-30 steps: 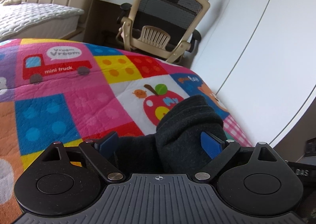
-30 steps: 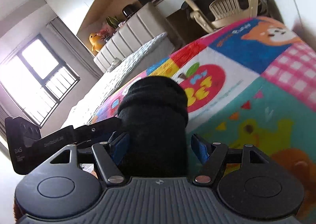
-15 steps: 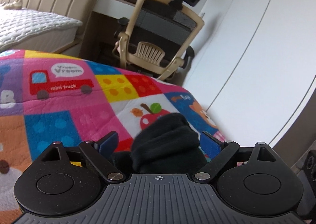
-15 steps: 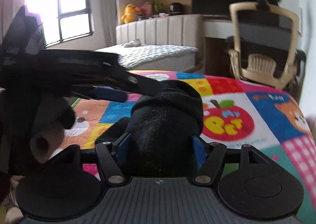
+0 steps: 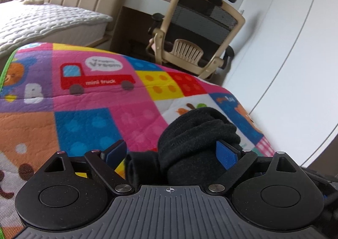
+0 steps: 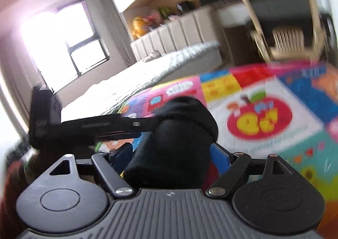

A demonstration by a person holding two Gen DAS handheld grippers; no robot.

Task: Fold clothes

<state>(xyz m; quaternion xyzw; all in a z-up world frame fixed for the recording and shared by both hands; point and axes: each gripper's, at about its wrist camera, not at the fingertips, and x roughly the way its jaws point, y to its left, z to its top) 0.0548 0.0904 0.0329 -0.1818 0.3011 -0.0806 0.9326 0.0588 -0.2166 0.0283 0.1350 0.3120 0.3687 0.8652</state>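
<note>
The left gripper has its 2 blue pads wide apart, with the bunched black cloth touching only 1 pad. The right gripper pinches the same cloth, held up over the bright play mat. I think the folding has hardly begun, since the cloth is a lump, not flat.

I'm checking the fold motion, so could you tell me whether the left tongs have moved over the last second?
Yes. The left tongs pulled back and leftward: the truck print sits lower and more central on the play mat, and the office chair looms larger.
</note>
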